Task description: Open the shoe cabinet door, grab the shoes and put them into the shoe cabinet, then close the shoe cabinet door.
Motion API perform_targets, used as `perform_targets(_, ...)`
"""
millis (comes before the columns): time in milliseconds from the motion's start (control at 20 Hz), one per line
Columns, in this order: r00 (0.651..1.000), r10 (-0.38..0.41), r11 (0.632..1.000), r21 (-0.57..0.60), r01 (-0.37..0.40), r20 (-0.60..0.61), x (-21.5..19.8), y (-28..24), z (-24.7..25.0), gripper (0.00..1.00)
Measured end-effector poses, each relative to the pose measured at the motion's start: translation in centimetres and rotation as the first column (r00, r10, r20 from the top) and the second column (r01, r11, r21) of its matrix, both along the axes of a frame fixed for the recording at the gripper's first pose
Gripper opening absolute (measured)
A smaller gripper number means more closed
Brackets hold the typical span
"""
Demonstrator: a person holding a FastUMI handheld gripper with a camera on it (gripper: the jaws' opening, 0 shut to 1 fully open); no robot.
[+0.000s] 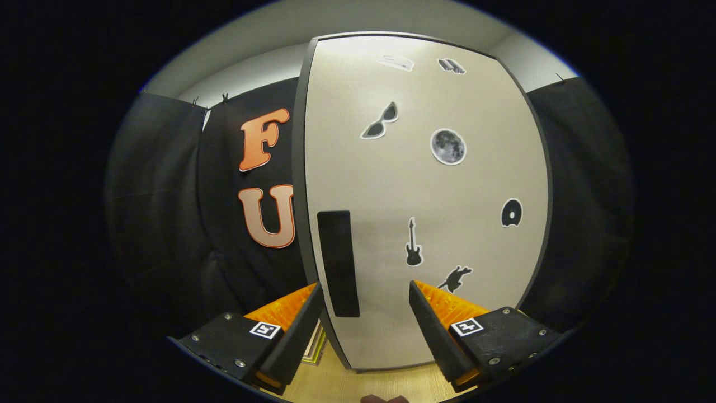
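The shoe cabinet's pale door (425, 196) stands shut right in front of me, dotted with small stickers. Its dark vertical handle (338, 263) runs down the door's left side. My gripper (366, 288) is open, close to the door's lower part. The lower end of the handle lies between the fingers, nearer the left fingertip (313, 294), with nothing pressed between them. Whether the fingers touch the door I cannot tell.
Black cloth hangs left (168, 212) and right (582, 184) of the cabinet. A light wooden floor (347, 383) shows below the door. The edge of a striped mat (314, 347) peeks out by the cabinet's lower left corner.
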State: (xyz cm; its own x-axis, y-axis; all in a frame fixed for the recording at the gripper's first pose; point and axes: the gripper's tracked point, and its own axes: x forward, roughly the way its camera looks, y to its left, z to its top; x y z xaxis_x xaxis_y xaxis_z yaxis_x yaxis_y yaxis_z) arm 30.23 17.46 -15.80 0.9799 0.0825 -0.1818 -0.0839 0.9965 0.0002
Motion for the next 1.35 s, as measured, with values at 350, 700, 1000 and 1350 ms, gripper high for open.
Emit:
perform_targets(350, 0.999, -0.043, 0.997, -0.059, 0.044, 0.022, -8.3, -6.3, 2.6, 0.95)
perform_targets(700, 0.995, -0.016, 0.996, -0.088, 0.024, 0.097, -16.2, -11.1, 7.4, 0.95)
perform_targets(1000, 0.988, -0.034, 0.991, -0.123, 0.052, 0.15, -23.1, -16.0, 10.9, 0.95)
perform_targets(1350, 0.987, -0.051, 0.994, -0.089, 0.065, 0.151, -26.4, -18.6, 11.7, 0.95)
